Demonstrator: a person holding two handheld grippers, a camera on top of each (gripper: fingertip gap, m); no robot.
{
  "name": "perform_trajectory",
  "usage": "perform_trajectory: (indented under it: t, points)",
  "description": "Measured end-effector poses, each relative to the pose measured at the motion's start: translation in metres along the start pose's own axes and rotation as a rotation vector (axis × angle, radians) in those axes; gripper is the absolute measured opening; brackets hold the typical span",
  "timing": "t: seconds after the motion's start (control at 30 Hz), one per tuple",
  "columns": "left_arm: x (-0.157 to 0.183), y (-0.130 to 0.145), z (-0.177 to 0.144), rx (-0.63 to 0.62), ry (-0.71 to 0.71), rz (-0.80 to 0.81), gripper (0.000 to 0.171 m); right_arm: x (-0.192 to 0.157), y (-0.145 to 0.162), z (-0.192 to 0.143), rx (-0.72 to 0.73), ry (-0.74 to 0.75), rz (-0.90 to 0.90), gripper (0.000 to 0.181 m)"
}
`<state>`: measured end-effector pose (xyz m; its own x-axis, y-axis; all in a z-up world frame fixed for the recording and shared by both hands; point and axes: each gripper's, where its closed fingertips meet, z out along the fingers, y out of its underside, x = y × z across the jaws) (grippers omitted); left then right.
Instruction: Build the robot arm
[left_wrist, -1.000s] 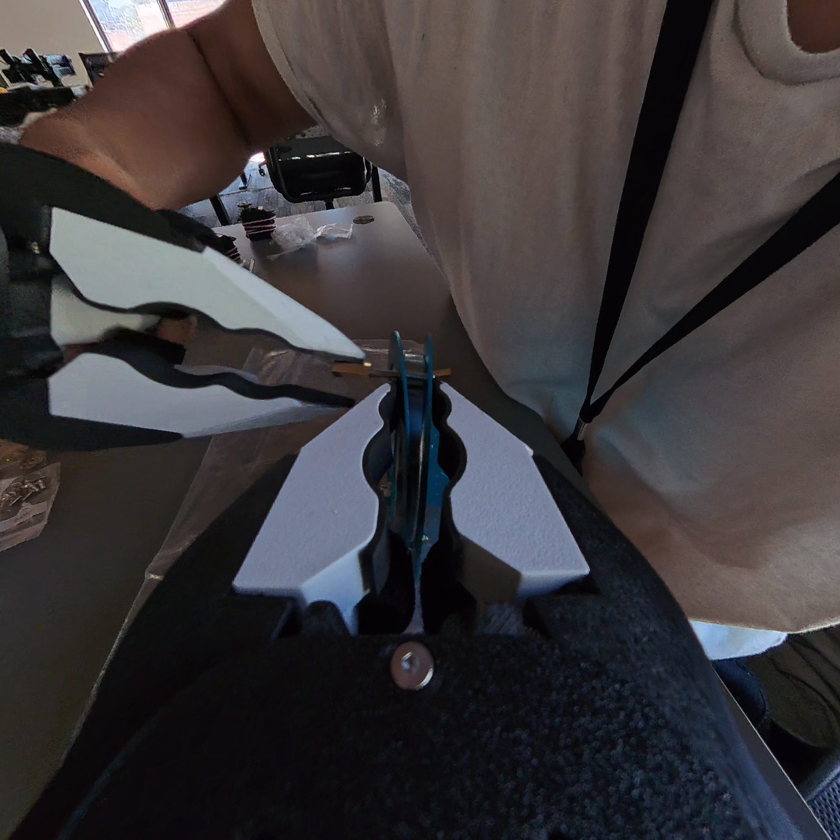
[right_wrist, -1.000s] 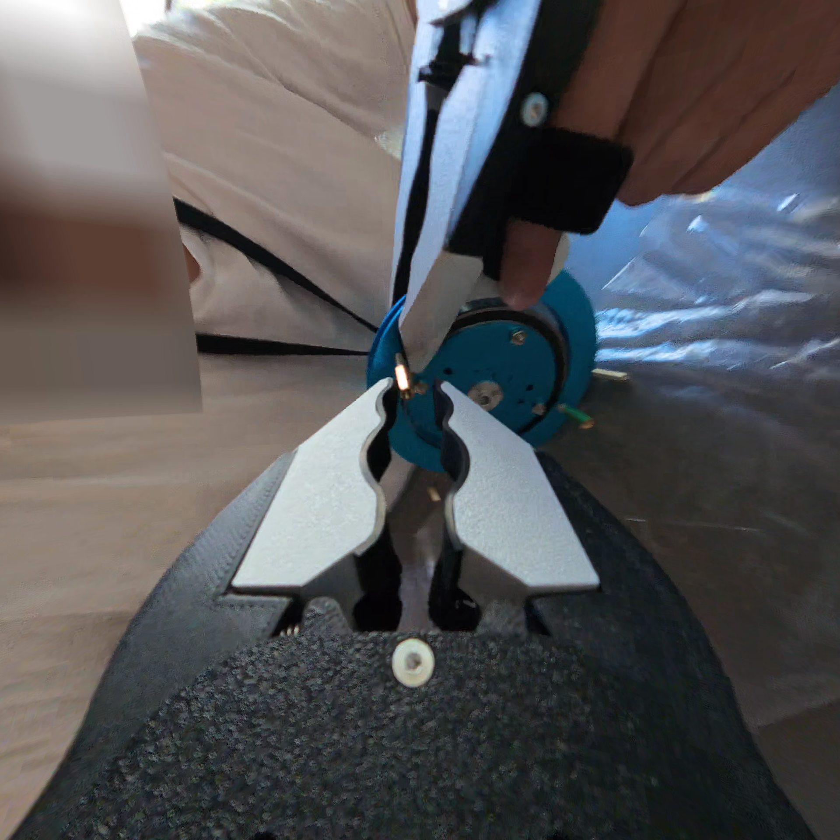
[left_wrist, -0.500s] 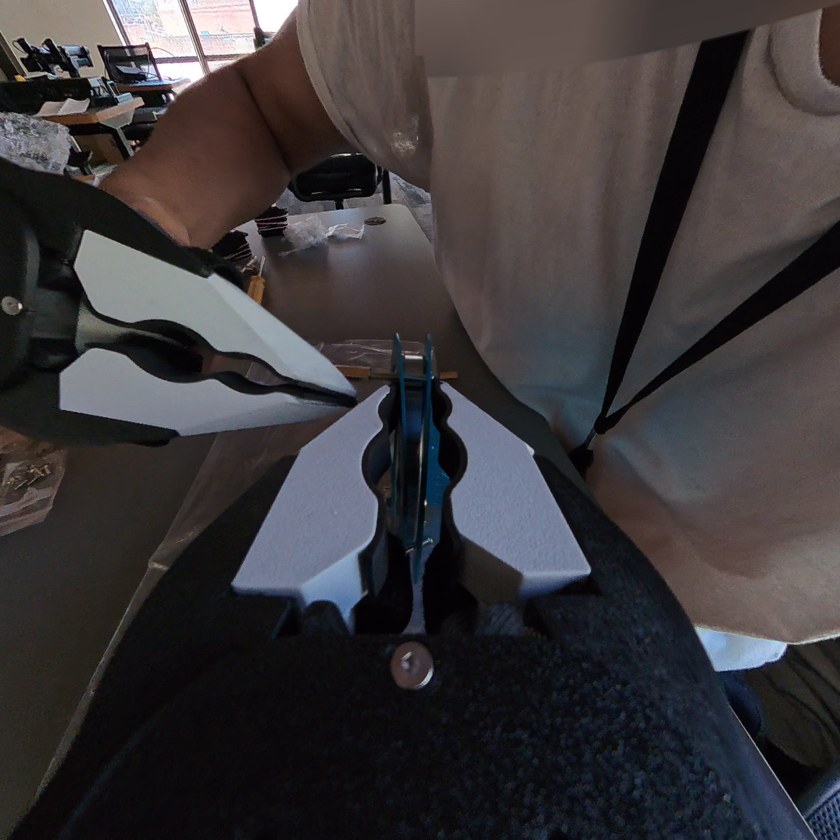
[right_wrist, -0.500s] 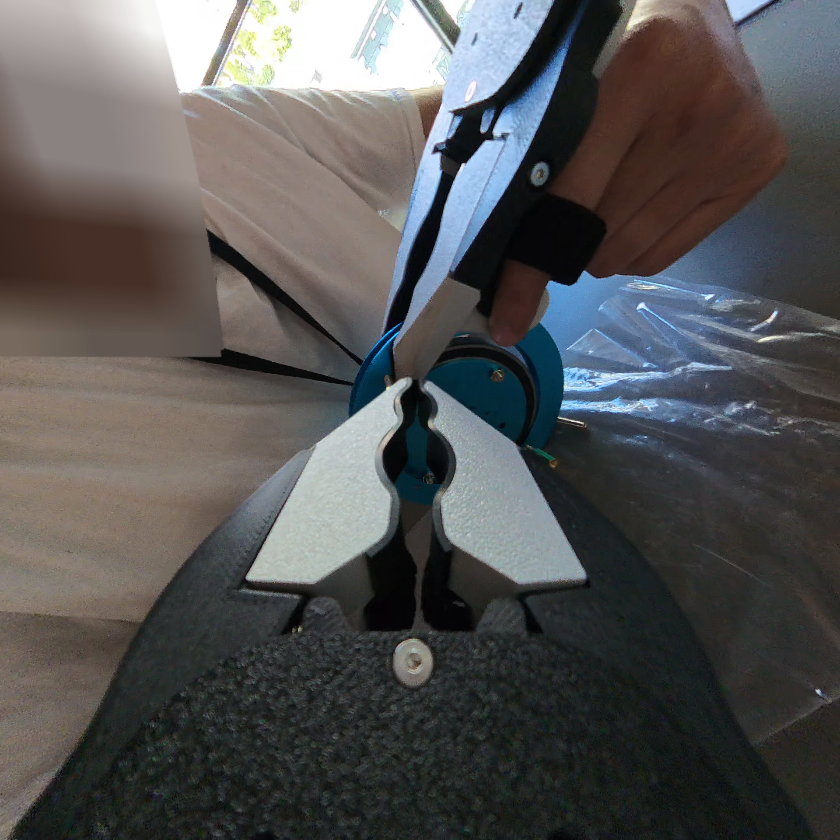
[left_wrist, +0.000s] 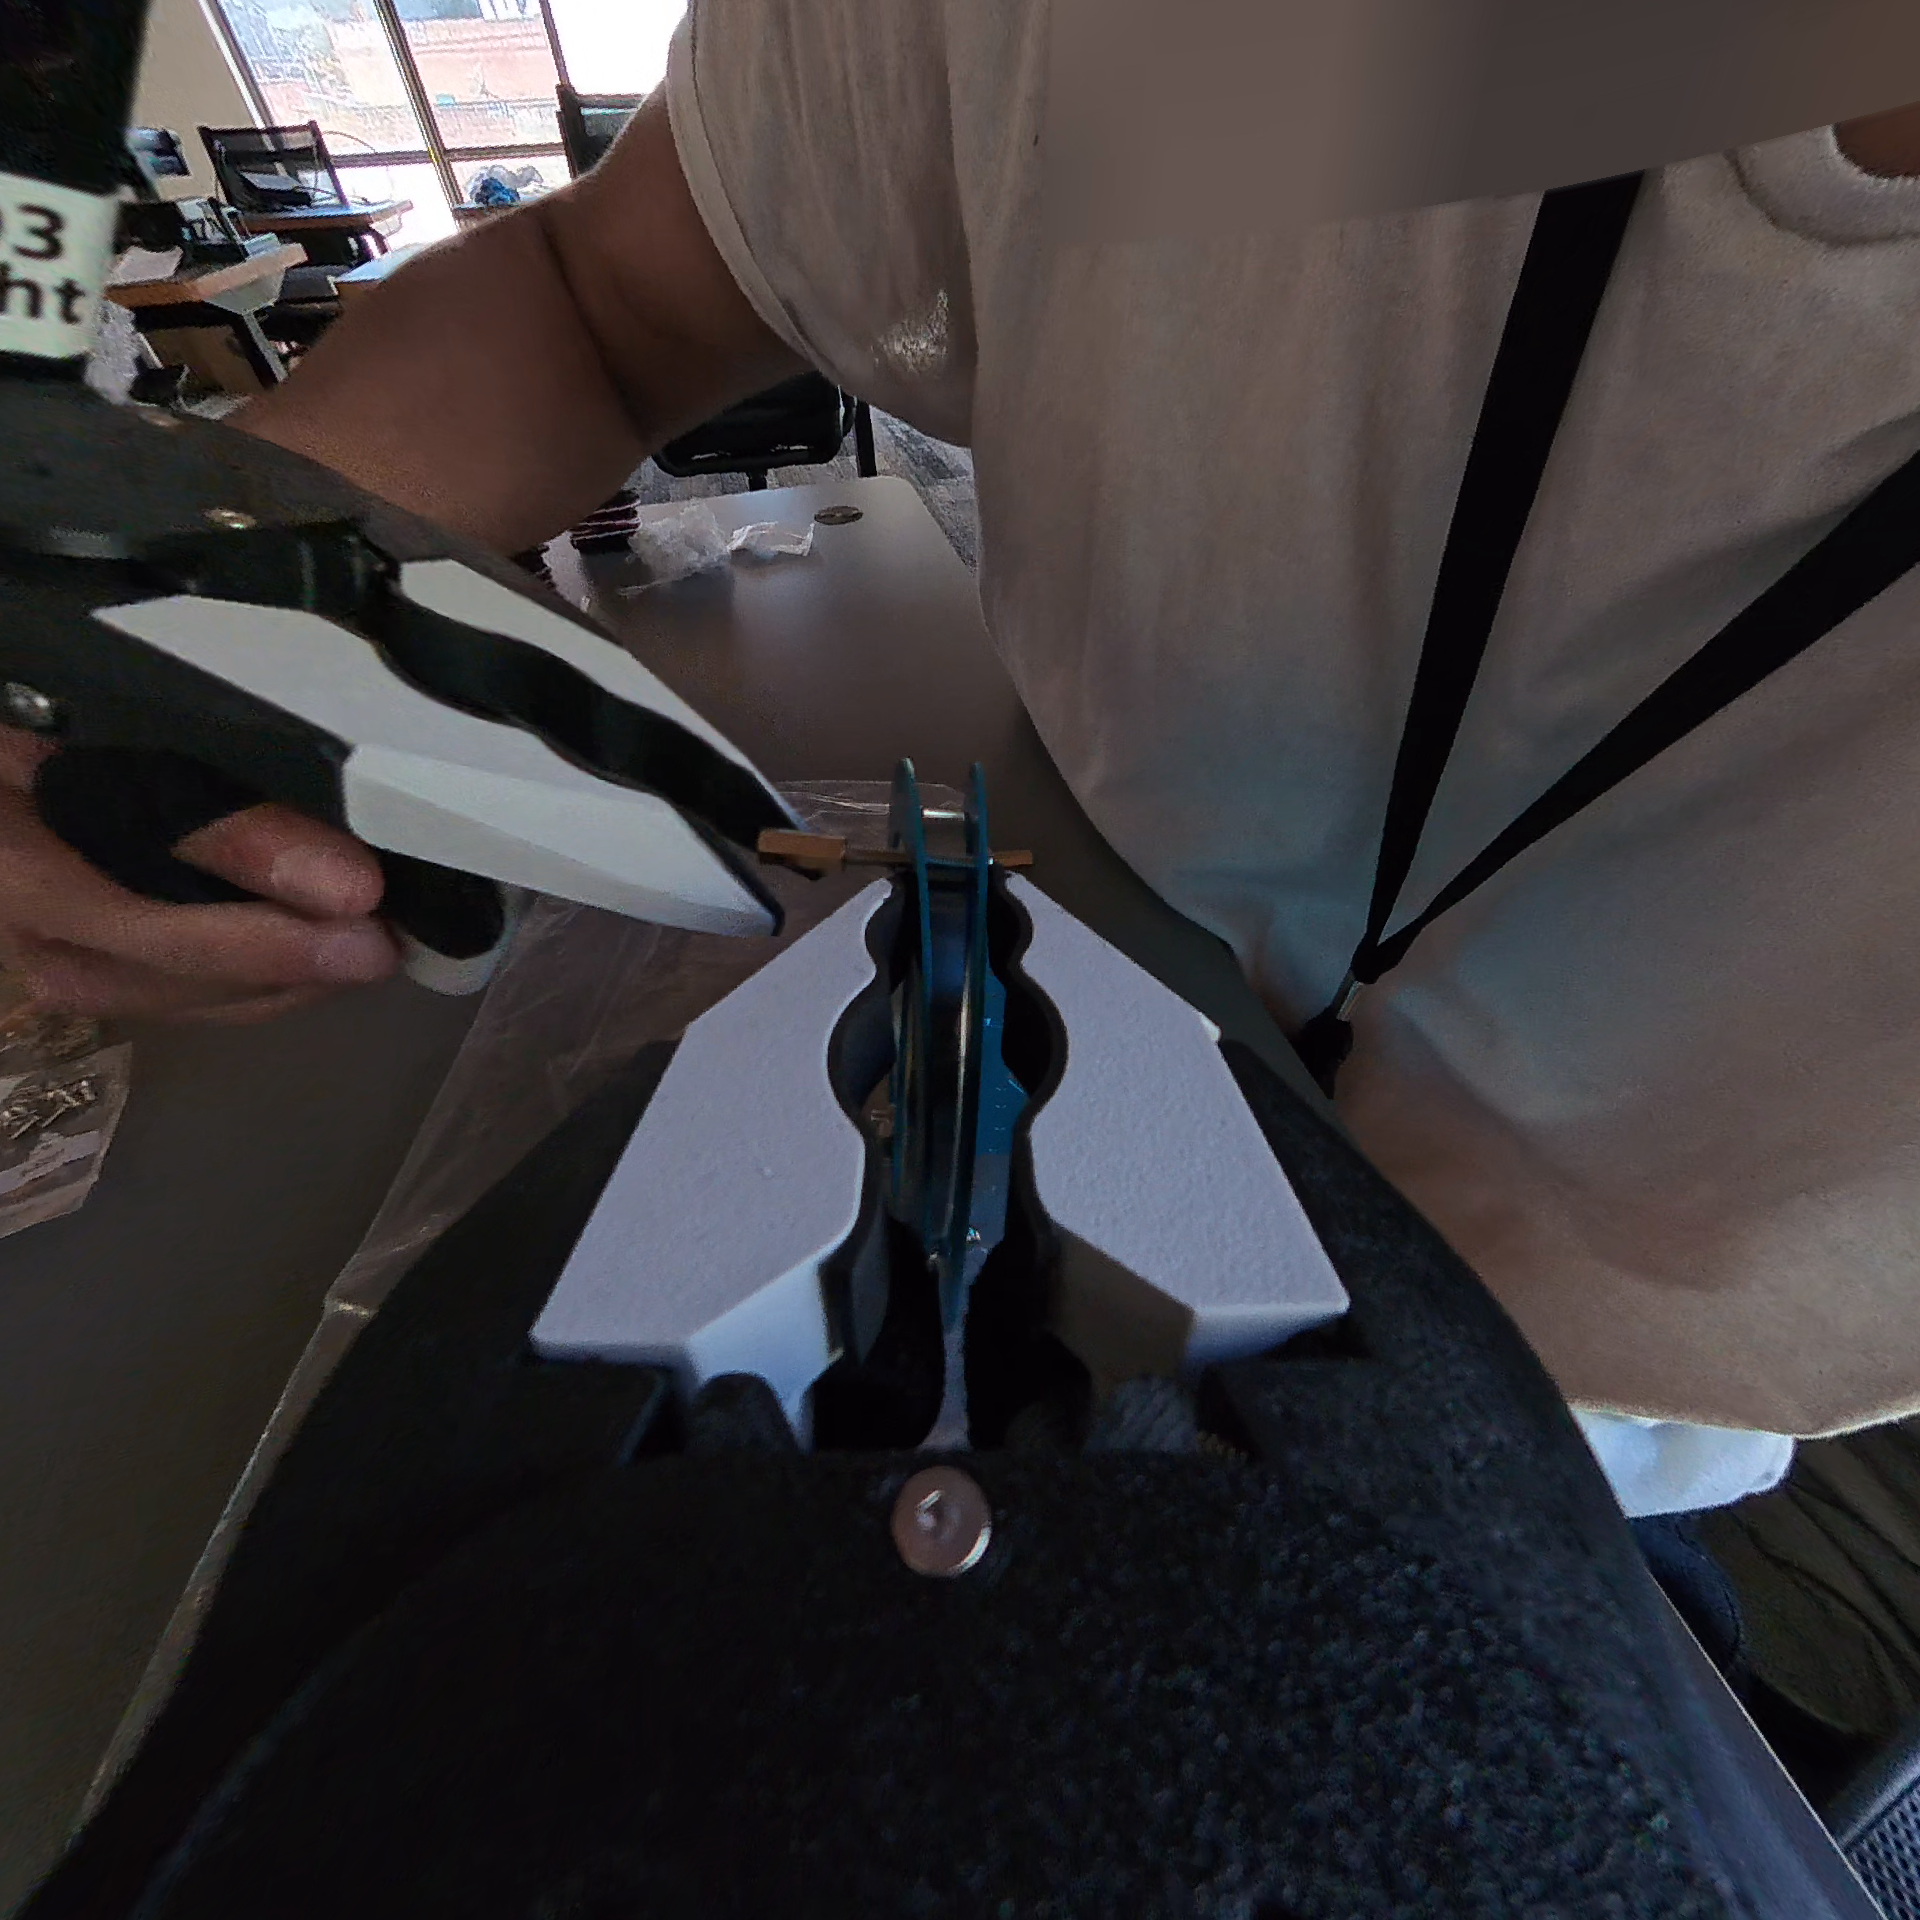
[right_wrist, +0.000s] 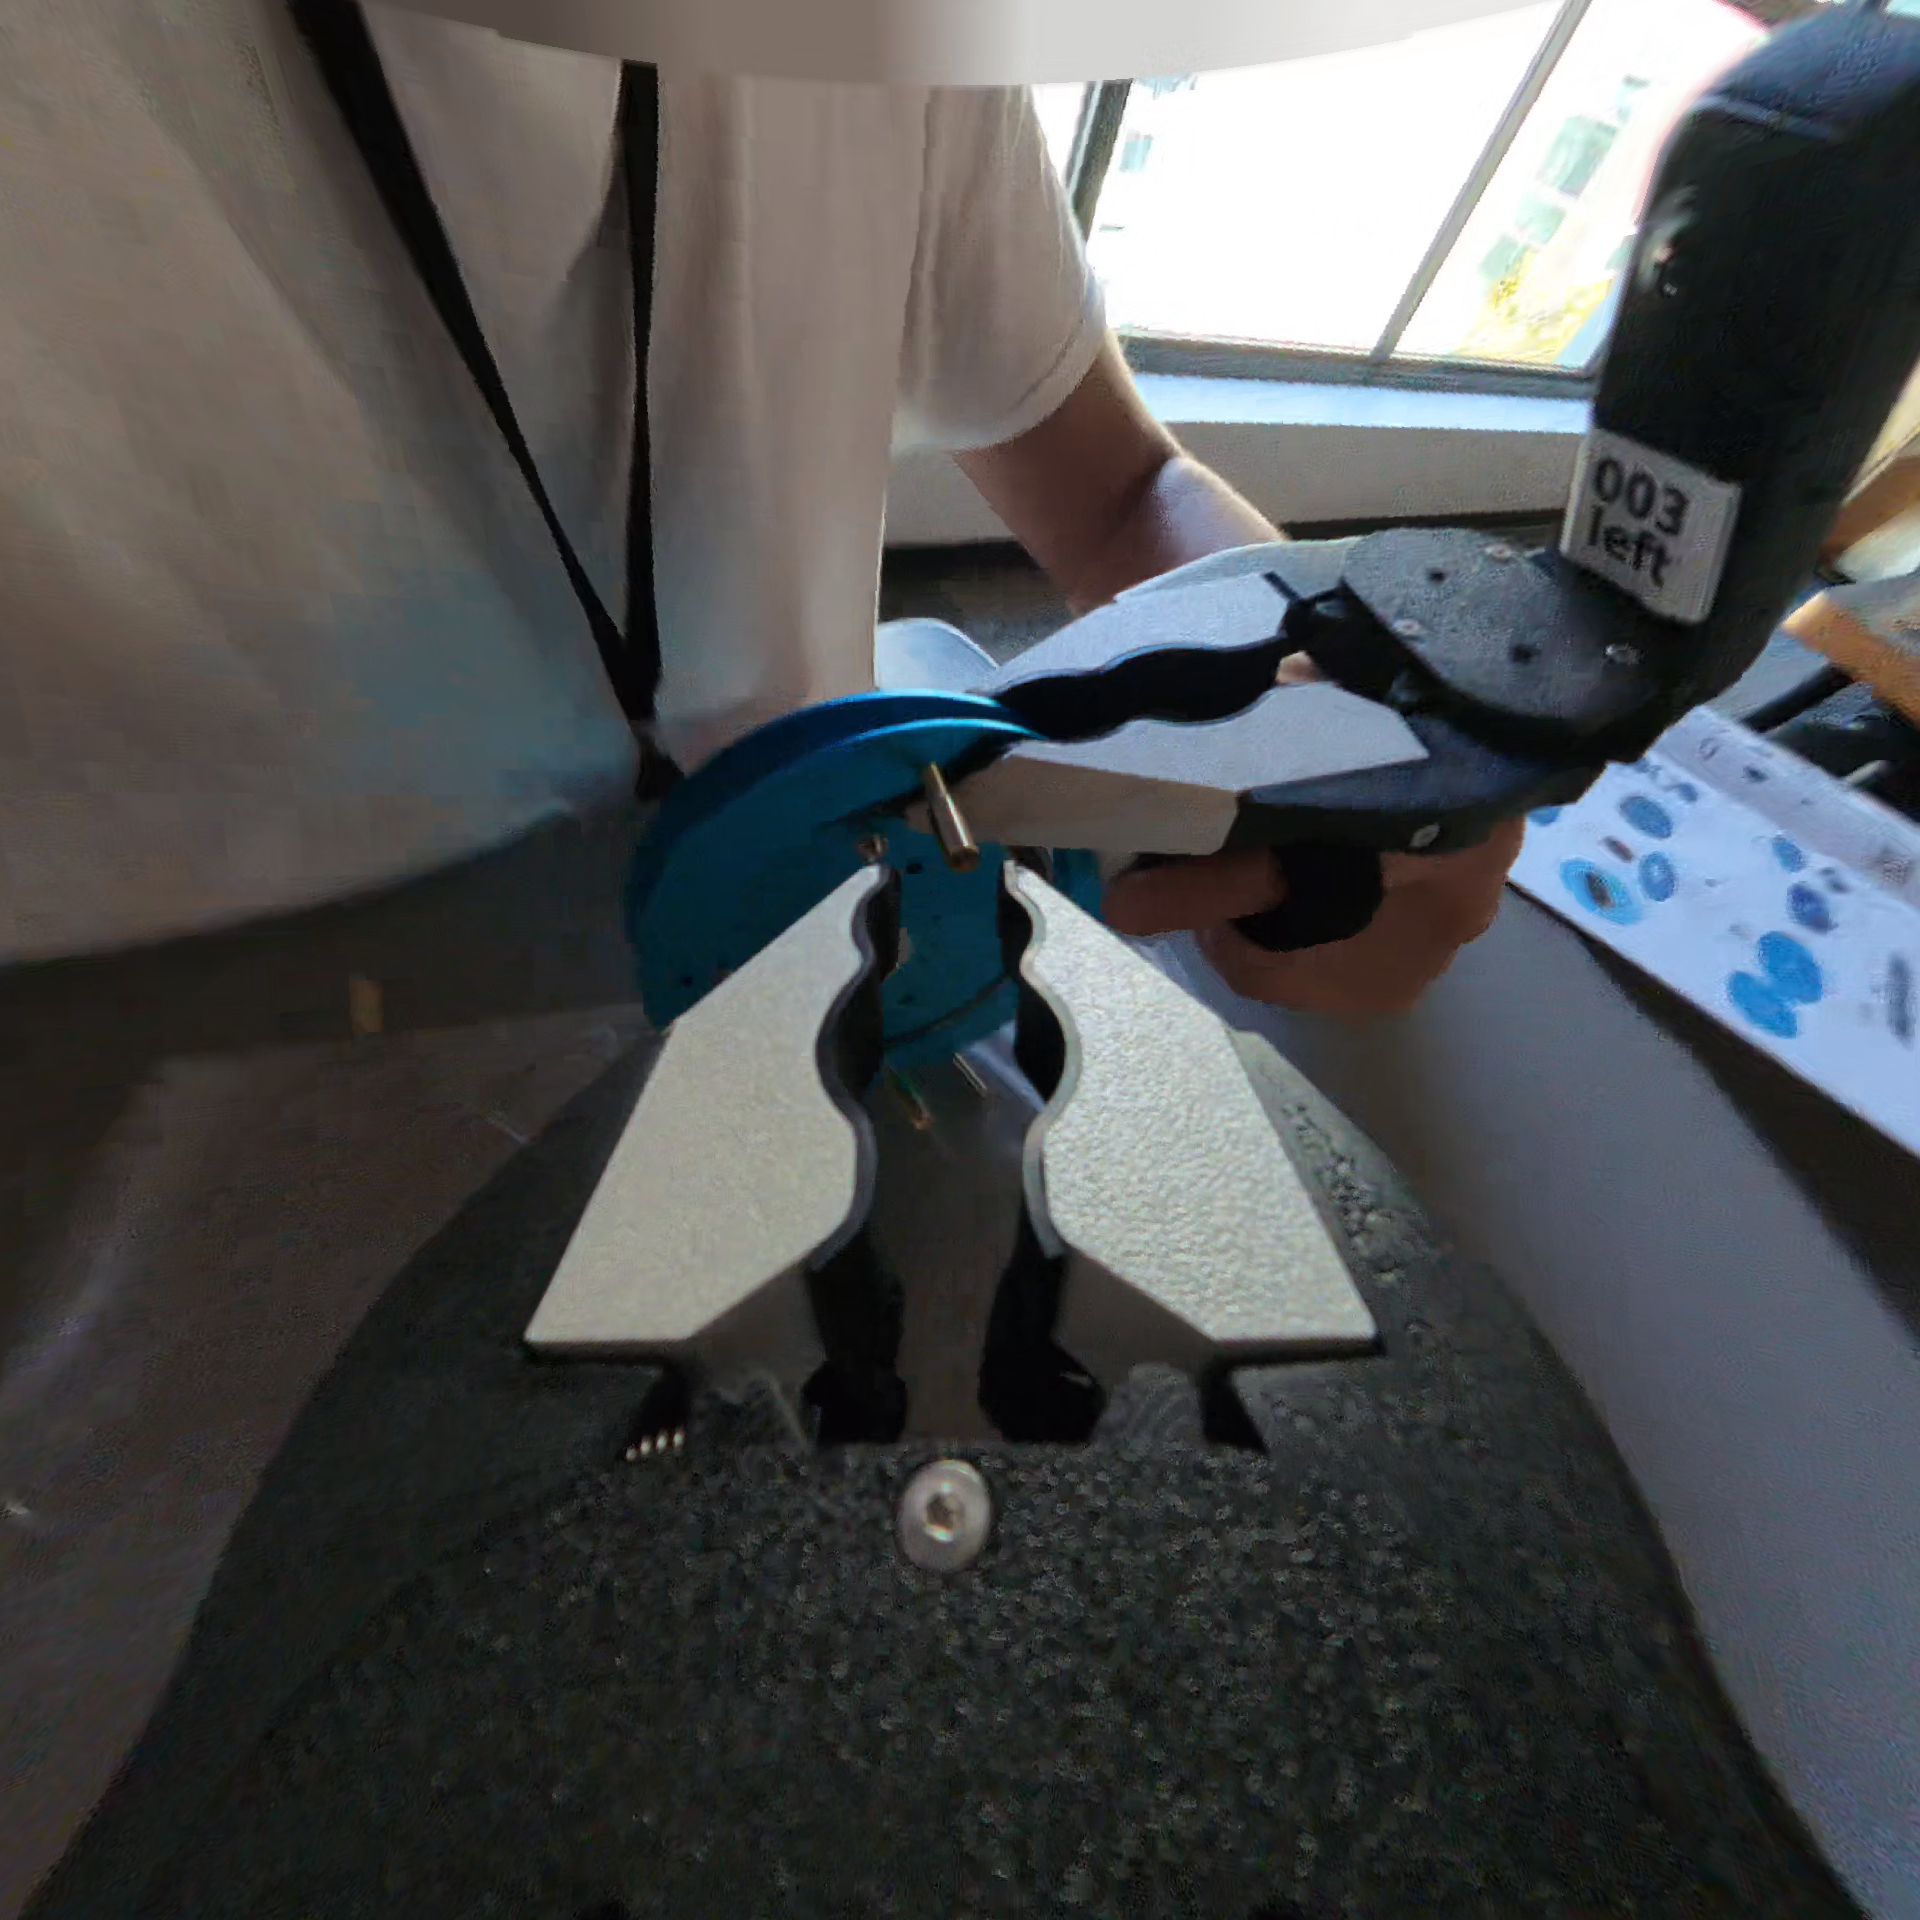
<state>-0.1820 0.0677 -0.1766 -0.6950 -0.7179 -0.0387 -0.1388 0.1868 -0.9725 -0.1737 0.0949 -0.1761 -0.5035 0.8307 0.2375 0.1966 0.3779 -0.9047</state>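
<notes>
The left hand-held gripper (left_wrist: 940, 914) is clenched on the edge of a blue metal double-disc assembly (left_wrist: 940, 1039) held above the worktop (left_wrist: 810, 644), and its small brass pin (left_wrist: 798, 847) points sideways toward the tips of the right hand-held gripper (right_wrist: 943, 883), whose jaws stand slightly apart and grasp nothing.

The left gripper (left_wrist: 940, 904) covers the lower half of the edge-on blue disc assembly (left_wrist: 940, 831), so its faces cannot be read. At nine o'clock the right gripper (left_wrist: 764, 873) is cut off by the frame edge. In the right wrist view the whole frame is motion-blurred; the printed sheet (right_wrist: 1766, 935) at three o'clock runs off the edge. Mosaic patches cover the top of both views.
</notes>
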Motion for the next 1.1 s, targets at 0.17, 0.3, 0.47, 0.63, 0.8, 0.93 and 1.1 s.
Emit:
perform_trajectory:
  t: [0.17,0.3,0.47,0.63,0.8,0.93,1.1]
  points:
    - [0.0,0.0,0.0,0.006,0.006,-0.009,0.014,-0.001,-0.006,0.005,0.004,0.02,-0.097,0.015]
    - [-0.001,0.0,0.0,0.008,0.006,-0.013,0.014,0.0,-0.004,0.005,-0.008,0.03,-0.116,0.012]
    - [0.001,0.0,0.002,0.006,0.015,-0.006,0.014,-0.001,-0.005,0.005,-0.043,0.014,-0.093,0.005]
    - [-0.002,0.0,0.003,-0.002,-0.001,0.004,0.014,-0.006,-0.002,0.002,-0.16,-0.13,0.363,0.005]
    - [0.001,0.0,0.005,-0.01,0.003,0.017,0.014,-0.013,-0.004,0.002,-0.221,-0.304,0.717,0.004]
    - [0.003,0.0,0.006,-0.017,0.004,0.028,0.014,-0.019,-0.008,0.002,-0.246,-0.441,1.031,0.004]
    - [0.002,0.0,0.006,-0.02,-0.005,0.032,0.014,-0.019,-0.011,0.001,-0.202,-0.586,1.383,0.004]
